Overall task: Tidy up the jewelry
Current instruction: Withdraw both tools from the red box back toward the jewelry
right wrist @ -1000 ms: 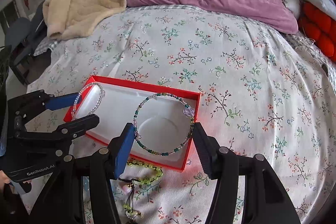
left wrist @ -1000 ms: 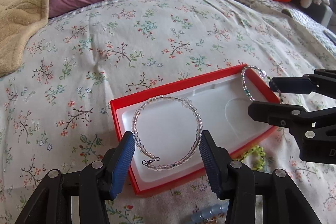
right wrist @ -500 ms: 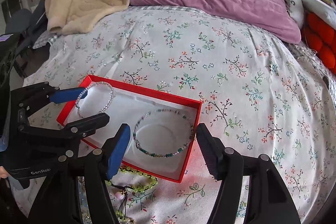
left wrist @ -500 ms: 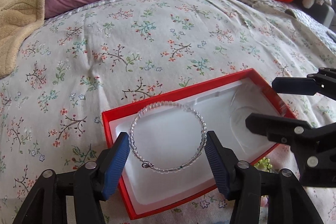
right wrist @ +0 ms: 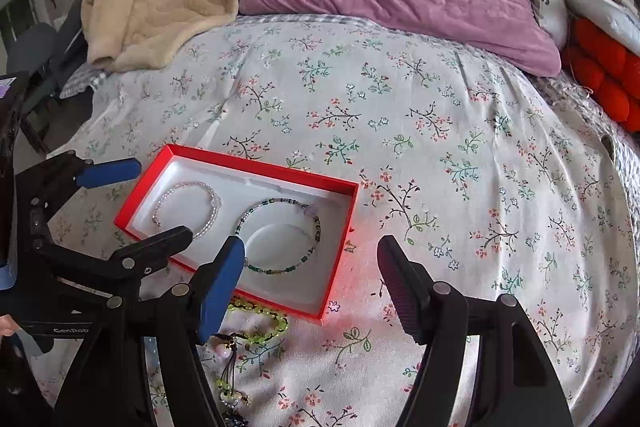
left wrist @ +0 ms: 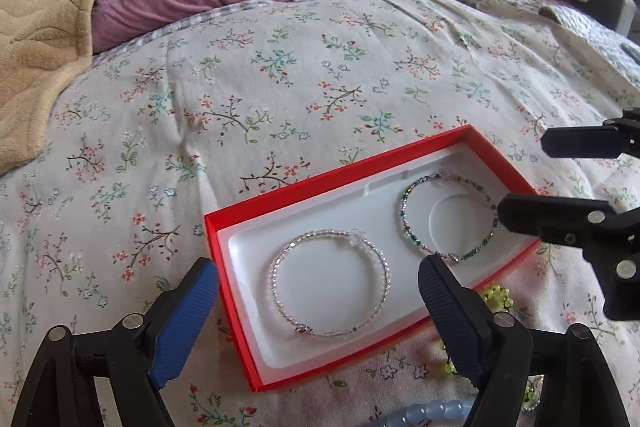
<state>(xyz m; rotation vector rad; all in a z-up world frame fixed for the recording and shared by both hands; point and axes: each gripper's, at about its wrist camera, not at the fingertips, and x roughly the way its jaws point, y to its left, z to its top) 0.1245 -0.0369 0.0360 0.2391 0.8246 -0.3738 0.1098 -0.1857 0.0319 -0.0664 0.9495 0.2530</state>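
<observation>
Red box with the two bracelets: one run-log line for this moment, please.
red box: holds clear bracelet, green bracelet | left gripper: jaws just opened, empty | right gripper: open, empty

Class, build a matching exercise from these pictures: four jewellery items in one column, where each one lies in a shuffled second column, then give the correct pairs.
Items
1. clear bead bracelet
2. green bead bracelet
3. yellow-green bead strand
4. pale blue beads

Places
A. on the bedspread, against the red box's near edge
B. in the box, around the round recess
C. at the bottom edge of the left wrist view
D. in the box, at its plain end

Pairs: 1-D, 2-B, 3-A, 4-C
</observation>
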